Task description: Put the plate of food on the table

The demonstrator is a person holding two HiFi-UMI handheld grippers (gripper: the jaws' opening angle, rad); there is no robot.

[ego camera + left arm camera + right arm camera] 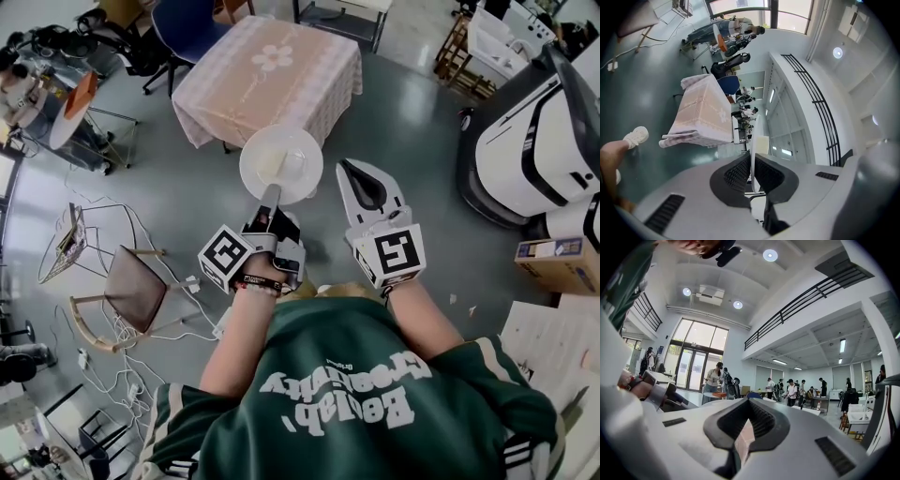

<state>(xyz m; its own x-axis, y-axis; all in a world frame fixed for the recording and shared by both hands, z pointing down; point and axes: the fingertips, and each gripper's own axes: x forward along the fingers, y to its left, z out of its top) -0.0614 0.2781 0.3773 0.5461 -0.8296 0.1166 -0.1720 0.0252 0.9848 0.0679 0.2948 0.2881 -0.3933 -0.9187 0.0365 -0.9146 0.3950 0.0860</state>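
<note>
A white plate (281, 164) carries a few pale pieces of food (284, 165). My left gripper (272, 194) is shut on the plate's near rim and holds it in the air above the grey floor. In the left gripper view the plate (753, 136) stands edge-on between the jaws of that gripper (752, 171), with a pale food piece (762, 144) beside it. The table (272, 75), covered by a pink cloth, lies just beyond the plate, and it is also in the left gripper view (703, 112). My right gripper (345, 169) hovers to the right of the plate, shut and holding nothing.
A wooden chair (127, 291) and loose cables (122, 366) lie on the floor at the left. A blue chair (192, 28) stands behind the table. A large white machine (534, 141) and a cardboard box (553, 253) are at the right. People (792, 392) stand far off.
</note>
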